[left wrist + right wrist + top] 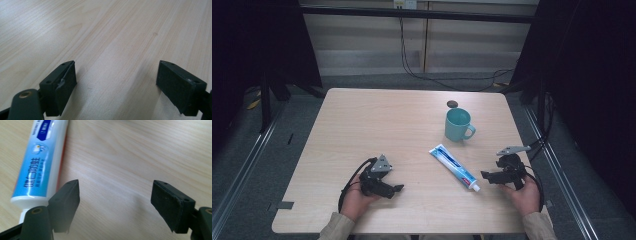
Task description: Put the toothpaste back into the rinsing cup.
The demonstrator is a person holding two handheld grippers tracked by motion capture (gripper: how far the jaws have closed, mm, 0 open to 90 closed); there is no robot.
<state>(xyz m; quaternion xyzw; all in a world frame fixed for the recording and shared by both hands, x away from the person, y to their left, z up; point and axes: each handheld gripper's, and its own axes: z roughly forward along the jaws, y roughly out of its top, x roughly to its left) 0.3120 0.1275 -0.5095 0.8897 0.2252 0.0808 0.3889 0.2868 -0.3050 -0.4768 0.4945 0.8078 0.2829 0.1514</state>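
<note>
the left gripper (398, 188) is resting near the table's (362, 120) front edge, jaws spread wide over bare wood. the right gripper (485, 175) is sitting by the front right corner, jaws wide, holding nothing, just beside the capped end of the toothpaste tube (453, 167). the teal mug (457, 125) is standing toward the far right edge. nothing is looking started yet.
</note>
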